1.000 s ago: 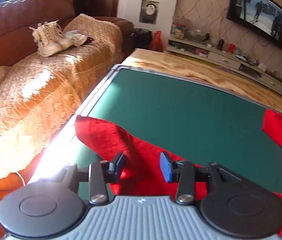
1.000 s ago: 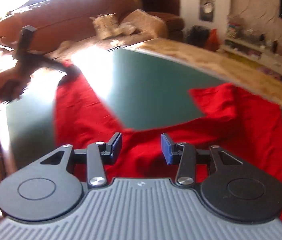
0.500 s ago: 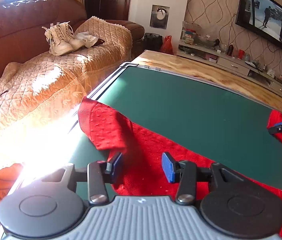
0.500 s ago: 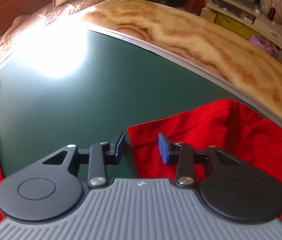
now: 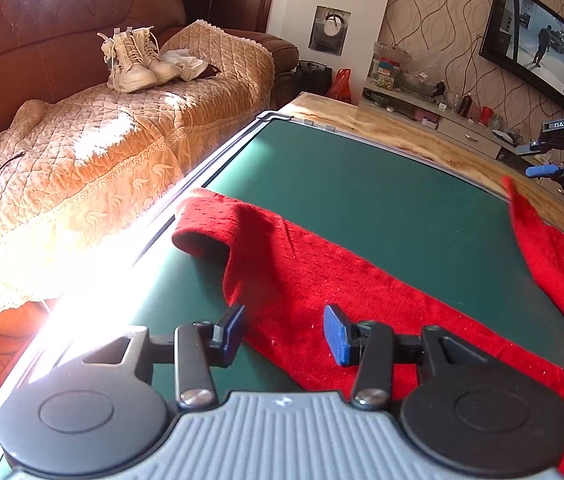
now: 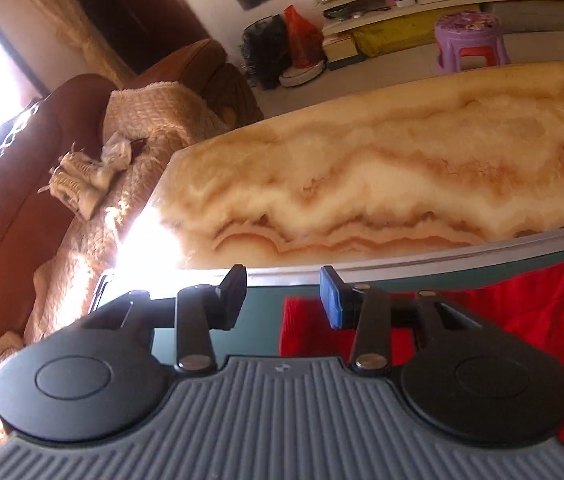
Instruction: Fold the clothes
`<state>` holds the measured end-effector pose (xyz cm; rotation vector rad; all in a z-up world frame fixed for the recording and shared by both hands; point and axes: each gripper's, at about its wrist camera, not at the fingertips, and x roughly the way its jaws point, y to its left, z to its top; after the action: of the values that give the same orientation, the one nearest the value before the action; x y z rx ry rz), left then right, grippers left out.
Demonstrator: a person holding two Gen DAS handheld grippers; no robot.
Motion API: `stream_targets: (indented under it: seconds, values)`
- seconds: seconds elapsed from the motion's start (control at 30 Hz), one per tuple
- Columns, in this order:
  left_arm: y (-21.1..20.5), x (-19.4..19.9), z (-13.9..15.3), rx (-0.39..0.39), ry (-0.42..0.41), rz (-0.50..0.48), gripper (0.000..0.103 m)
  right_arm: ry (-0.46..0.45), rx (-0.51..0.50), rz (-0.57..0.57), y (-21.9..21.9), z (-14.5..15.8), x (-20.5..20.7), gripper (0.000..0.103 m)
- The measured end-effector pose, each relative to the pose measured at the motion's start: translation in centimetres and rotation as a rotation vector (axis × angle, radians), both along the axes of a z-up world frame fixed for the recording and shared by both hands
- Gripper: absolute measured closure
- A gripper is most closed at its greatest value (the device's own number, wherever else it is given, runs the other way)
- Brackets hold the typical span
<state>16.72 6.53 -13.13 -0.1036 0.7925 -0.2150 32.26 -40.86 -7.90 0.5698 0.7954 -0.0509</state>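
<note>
A red knit garment [image 5: 362, 280] lies spread on the green mat [image 5: 362, 184]. Its left sleeve [image 5: 205, 224] is folded over near the mat's left edge. My left gripper [image 5: 282, 330] is open and empty, low over the garment's near edge. My right gripper [image 6: 282, 300] is open and empty above the right sleeve's end [image 6: 302, 328], near the mat's far edge. It also shows in the left wrist view [image 5: 558, 160] at far right, above the raised right sleeve [image 5: 542, 240].
The marble-patterned table top [image 6: 402, 176] runs past the mat's far side. A sofa with a quilted cover [image 5: 81, 160] and white boots [image 5: 133, 60] stands to the left. A TV [image 5: 542, 48] and low cabinet [image 5: 442, 120] are behind. A purple stool [image 6: 470, 40] stands on the floor.
My right gripper has moved toward the far edge and tilted, now over the right sleeve's end. My left gripper has shifted slightly back; the left sleeve sits farther ahead.
</note>
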Motion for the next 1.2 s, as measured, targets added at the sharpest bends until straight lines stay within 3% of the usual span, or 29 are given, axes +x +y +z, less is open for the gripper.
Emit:
stream_targets:
  seconds: [0.07,0.3,0.53,0.6,0.77,0.87,1.0,1.07,1.2]
  values:
    - [0.3,0.0,0.0,-0.003,-0.003,0.004,0.053,-0.032,-0.055,-0.014,-0.2,0.6,-1.0,0.056]
    - [0.2,-0.1,0.0,0.01,-0.011,-0.008,0.053,0.108,-0.293,0.318,1.7,-1.2,-6.3,0.056]
    - [-2.9,-1.2,1.1,-0.016,-0.038,-0.178,0.045,0.168,-0.479,0.446,4.5,-2.9,-15.0,0.056]
    - [-4.3,-1.1,1.0,0.03,-0.051,-0.212,0.045,0.196,-0.559,0.463,5.3,-3.7,-15.7,0.056]
    - [-6.5,-0.2,-0.4,0.133,-0.007,-0.259,0.05,0.211,-0.555,0.456,5.5,-4.5,-12.9,0.056]
    - [-6.8,-0.6,-0.6,0.185,-0.017,-0.285,0.054,0.202,-0.52,0.395,4.6,-5.0,-10.3,0.056]
    - [-6.3,-0.5,-0.1,0.188,0.009,-0.282,0.059,0.16,-0.504,0.307,3.9,-5.5,-8.5,0.056]
    - [-5.9,-0.6,0.0,0.195,0.013,-0.28,0.059,0.139,-0.507,0.27,3.7,-5.8,-8.0,0.043]
    - [-4.8,-0.9,0.3,0.199,0.018,-0.253,0.059,0.125,-0.495,0.218,3.2,-5.8,-8.5,0.038]
